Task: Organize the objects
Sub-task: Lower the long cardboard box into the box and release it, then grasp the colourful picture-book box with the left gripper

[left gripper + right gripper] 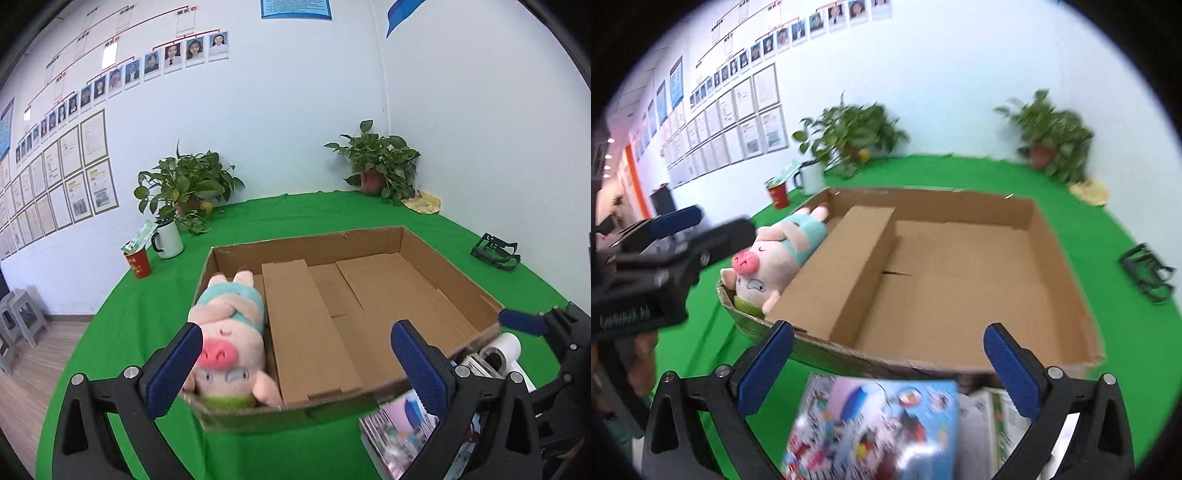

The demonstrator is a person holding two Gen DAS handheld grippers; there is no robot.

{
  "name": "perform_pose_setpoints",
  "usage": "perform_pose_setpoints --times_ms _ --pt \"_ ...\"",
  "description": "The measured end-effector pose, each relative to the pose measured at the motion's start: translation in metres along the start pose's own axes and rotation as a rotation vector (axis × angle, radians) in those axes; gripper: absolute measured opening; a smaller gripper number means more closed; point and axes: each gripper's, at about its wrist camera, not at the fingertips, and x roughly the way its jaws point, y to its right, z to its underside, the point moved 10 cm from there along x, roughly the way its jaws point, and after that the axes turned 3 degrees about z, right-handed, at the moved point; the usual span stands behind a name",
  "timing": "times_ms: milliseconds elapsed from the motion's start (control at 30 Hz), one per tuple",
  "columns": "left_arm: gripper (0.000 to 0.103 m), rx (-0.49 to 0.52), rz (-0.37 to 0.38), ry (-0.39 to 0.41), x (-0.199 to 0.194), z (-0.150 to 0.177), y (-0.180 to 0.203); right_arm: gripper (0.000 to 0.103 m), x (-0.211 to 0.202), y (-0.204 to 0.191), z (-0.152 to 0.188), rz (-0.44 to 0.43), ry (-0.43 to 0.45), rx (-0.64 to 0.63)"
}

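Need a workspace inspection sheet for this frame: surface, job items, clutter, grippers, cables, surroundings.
Surface: green cloth covers the table.
Job's things: pig plush lies in the left compartment of the cardboard box; colourful book lies outside, at the near wall.
Clutter: white mug, red cup, black frame, two potted plants.
Grippers: left gripper and right gripper open, empty.
Cables: nothing seen.
Surroundings: white wall with framed papers.

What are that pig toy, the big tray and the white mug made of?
The pig toy looks like soft plush fabric: fuzzy, matte, with stitched features. The tray is plain brown corrugated cardboard, with folded flaps and raw edges. The white mug looks glossy, perhaps enamel or ceramic; too small to tell.
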Motion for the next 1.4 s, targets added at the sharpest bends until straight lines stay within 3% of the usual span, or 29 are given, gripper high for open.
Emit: perform_pose_setpoints --times_ms 300,633,767,967,1133,1267,1400 --pt "0.103 -0.05 -0.043 -0.066 -0.046 0.046 0.024 0.102 -0.037 0.034 0.023 0.045 0.015 0.042" --pt "0.103 -0.009 -0.077 -0.07 -0.11 0.035 0.019 0.102 -0.079 0.021 0.039 -0.092 0.062 -0.001" --pt "0.103 -0.072 0.024 -0.128 -0.111 0.057 0.03 0.102 -0.089 0.004 0.053 -0.246 0.051 -0.03" --pt "0.102 -0.247 0.244 -0.317 -0.067 0.121 0.056 0.102 -0.089 -0.012 0.089 -0.423 -0.068 -0.013" --pt "0.099 -0.314 0.35 -0.4 -0.043 0.156 0.077 0.102 -0.069 -0.008 0.11 -0.363 -0.166 0.004" --pt "0.087 -0.312 0.38 -0.412 -0.033 0.164 0.086 0.102 -0.058 -0.014 0.117 -0.357 -0.211 0.012" --pt "0.087 -0.352 0.426 -0.422 -0.028 0.168 0.084 0.102 -0.049 -0.021 0.126 -0.349 -0.251 -0.007"
